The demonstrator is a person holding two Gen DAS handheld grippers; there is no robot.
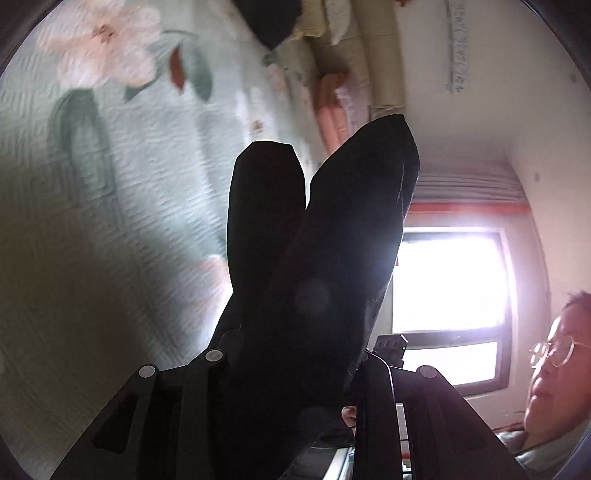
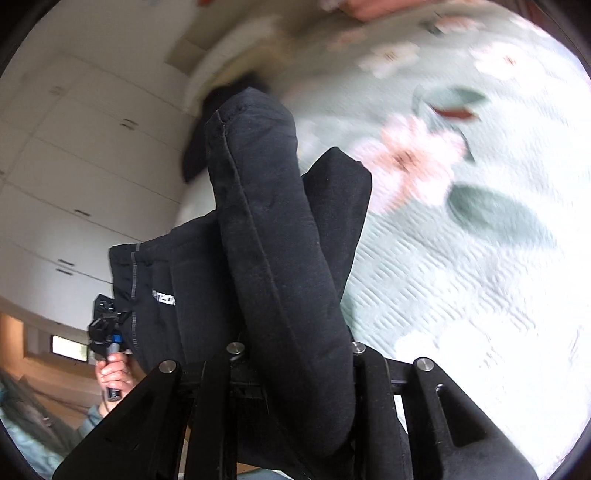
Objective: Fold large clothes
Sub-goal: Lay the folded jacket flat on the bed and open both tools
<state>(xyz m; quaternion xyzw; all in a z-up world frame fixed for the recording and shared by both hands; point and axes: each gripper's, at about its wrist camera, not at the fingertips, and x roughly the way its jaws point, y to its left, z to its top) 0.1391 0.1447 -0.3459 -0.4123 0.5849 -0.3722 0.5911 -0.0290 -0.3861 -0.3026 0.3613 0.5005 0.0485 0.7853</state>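
A black garment (image 1: 351, 240) is draped over the right finger of my left gripper (image 1: 314, 166), which is shut on it; the bare left finger (image 1: 266, 192) stands beside the cloth. In the right wrist view the same black garment (image 2: 266, 221), seamed and thick, wraps the left finger of my right gripper (image 2: 299, 147), which is shut on it. From there the cloth stretches left, with a small white label (image 2: 164, 298), toward a hand (image 2: 112, 373) gripping the other tool's handle. Both grippers hang above a pale green floral bedspread (image 1: 110, 221) (image 2: 461, 277).
Another dark garment (image 1: 269, 22) lies at the far end of the bed, near cream pillows and a pink rolled blanket (image 1: 332, 107). A bright window (image 1: 450, 280) and a person with glasses (image 1: 554, 369) are to the right. White wardrobe doors (image 2: 74, 147) stand left.
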